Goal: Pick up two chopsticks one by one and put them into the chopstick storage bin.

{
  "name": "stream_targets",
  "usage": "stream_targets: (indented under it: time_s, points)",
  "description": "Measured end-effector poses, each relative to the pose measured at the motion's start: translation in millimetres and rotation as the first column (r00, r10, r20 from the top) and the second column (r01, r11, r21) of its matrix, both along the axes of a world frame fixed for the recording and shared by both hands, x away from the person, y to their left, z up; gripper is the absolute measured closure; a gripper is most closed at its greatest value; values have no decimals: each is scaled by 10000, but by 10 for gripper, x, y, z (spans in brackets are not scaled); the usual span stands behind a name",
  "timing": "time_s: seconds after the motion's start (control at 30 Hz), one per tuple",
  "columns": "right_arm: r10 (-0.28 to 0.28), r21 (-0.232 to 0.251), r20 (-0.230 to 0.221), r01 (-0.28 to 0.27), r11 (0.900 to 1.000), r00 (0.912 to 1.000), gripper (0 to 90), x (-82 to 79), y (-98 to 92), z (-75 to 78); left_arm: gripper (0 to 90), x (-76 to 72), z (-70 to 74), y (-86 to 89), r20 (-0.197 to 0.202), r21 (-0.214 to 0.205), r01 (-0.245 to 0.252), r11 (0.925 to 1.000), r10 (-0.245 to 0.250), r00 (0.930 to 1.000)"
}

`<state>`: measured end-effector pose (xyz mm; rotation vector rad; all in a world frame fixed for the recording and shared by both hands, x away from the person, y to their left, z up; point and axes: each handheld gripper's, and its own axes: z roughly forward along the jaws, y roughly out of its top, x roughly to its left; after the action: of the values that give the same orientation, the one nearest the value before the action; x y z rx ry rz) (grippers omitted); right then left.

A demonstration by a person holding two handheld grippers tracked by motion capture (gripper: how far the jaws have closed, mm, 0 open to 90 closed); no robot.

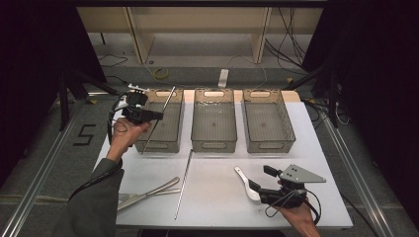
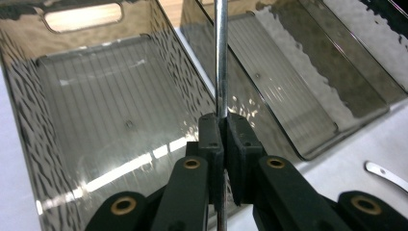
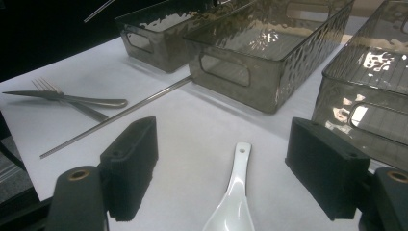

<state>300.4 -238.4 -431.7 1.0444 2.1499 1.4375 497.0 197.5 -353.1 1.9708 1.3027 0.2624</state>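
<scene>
The white table (image 1: 217, 187) was the biggest thing before me, and I took the middle bin (image 1: 214, 126) of the three smoky plastic bins at its far side as my landmark. The left bin (image 1: 165, 131) stood just beside it on one flank and the right bin (image 1: 268, 126) just beside it on the other, all three in a row with their handle slots facing me.

My left gripper (image 1: 159, 116) hung over the left bin, to the left of the middle bin, with its jaws clamped tight on a thin metal rod (image 2: 221, 57). In the left gripper view the rod ran straight up from between the pads, across the wall that the left bin shares a gap with the middle one. From above, the rod (image 1: 158, 120) slanted over the left bin, its lower end near that bin's front left corner.

My right gripper (image 1: 263, 180) rested on the table in front of the middle bin and a little to its right, jaws standing wide apart with nothing pressed between them. A white spoon (image 3: 231, 202) lay on the table between those open jaws.

A second rod (image 1: 184, 183) lay on the table, reaching from the middle bin's front left corner toward me. A fork (image 3: 57, 94) and a knife (image 3: 72, 99) lay crossed, well to the left of the middle bin and nearer me.
</scene>
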Motion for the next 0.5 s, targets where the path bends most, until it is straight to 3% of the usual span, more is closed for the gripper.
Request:
stream_targets:
  time_s: [0.33, 0.5]
  points:
    - [71, -21, 0, -71, 10000, 10000, 272, 0, 5, -2, 853, 267, 50, 65, 607, 269, -466, 9986, 449, 9971]
    - [8, 41, -22, -8, 10000, 10000, 272, -3, -7, -2, 852, 368, 46, 122, 818, 197, -747, 9970, 729, 9940]
